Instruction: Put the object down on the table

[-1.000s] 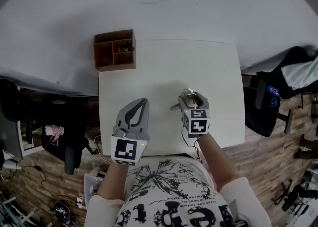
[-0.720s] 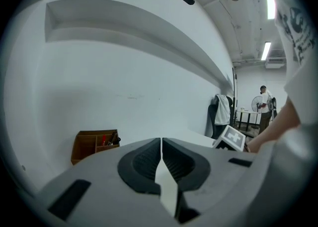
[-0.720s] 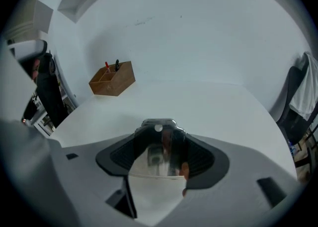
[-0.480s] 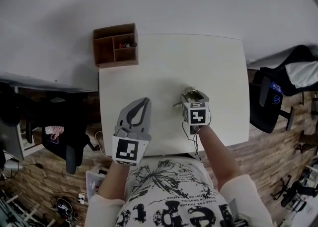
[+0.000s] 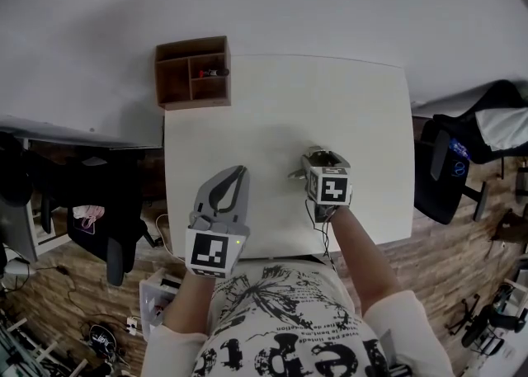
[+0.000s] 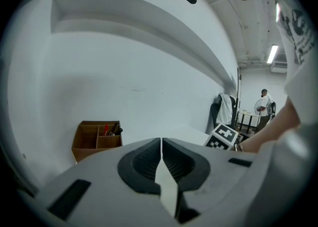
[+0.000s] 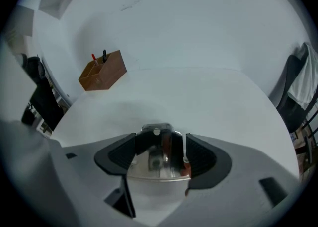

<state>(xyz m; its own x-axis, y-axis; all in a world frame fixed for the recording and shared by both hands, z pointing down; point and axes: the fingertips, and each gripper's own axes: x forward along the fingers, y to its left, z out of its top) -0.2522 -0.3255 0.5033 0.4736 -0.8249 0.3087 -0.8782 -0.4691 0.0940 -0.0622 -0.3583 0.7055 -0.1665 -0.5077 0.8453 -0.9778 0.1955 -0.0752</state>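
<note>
Jaws of your right gripper (image 7: 160, 141) are opening, with a shiny metal cup (image 7: 157, 160) standing between the two dark pads. The right gripper view shows the cup's rounded steel side filling most of the gap, and it doesn't show whether the pads touch the steel. From the head view, the cup (image 5: 315, 154) stands on the white table (image 5: 289, 103), a little right of the middle and in the half nearer the near edge. Its handle (image 5: 294, 175) sticks out toward the table's left side. The gripper sits just behind the cup, low over the tabletop, and points toward the far edge.

Your left gripper (image 6: 161, 144) is clenched. Its two jaws meet along a thin line with nothing between them. In the head view it hangs over the near left part of the table, close to the near edge and well apart from the cup.

At the far left corner stands a wooden organiser (image 5: 192, 72), partly overhanging the left edge. It is divided into compartments, and one of them holds a red pen and a black pen (image 7: 98, 55). The rest of the tabletop is plain white.

Beyond the far edge rises a pale wall (image 5: 330, 4). A black office chair (image 5: 445, 171) stands off the right edge on a wood-patterned floor (image 5: 462, 260).
</note>
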